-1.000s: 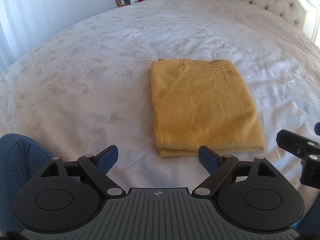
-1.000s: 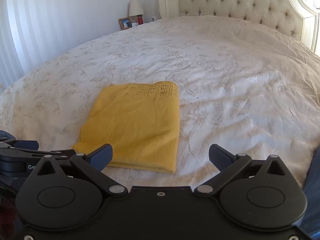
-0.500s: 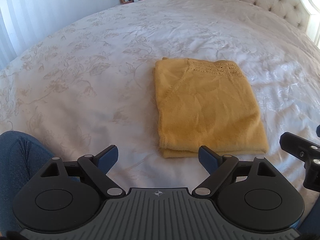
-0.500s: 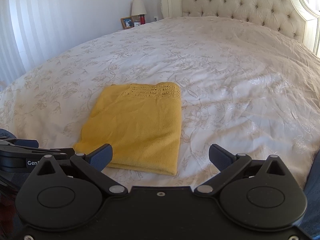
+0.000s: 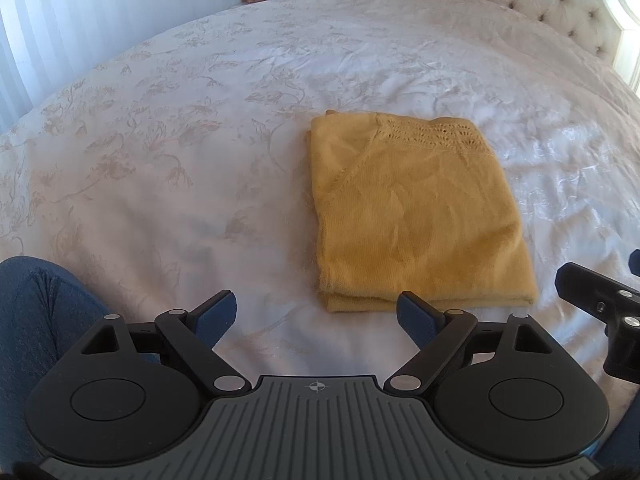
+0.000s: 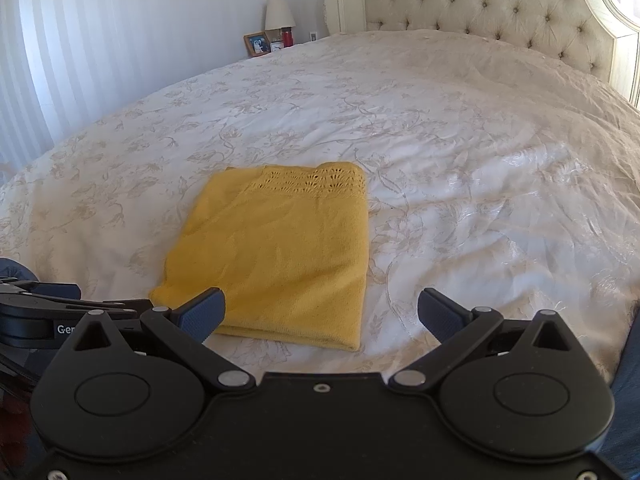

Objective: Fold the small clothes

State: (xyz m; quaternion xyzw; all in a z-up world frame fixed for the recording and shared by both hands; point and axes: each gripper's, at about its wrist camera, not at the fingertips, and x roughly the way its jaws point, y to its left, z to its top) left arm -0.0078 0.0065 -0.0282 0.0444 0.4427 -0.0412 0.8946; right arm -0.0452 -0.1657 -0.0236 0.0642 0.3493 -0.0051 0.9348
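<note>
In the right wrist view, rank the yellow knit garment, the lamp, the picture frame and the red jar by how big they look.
1. yellow knit garment
2. lamp
3. picture frame
4. red jar
The last three stand far away, so true sizes stay unsure.

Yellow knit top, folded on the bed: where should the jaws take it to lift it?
Probably the near edge of the yellow knit top, where the stacked layers show. Come in low from the person's side, one jaw under and one over. Both the left gripper and right gripper are open.

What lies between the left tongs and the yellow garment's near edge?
Only bare bedspread, seen in the left wrist view: the open left tongs stop short of the folded yellow garment.
</note>
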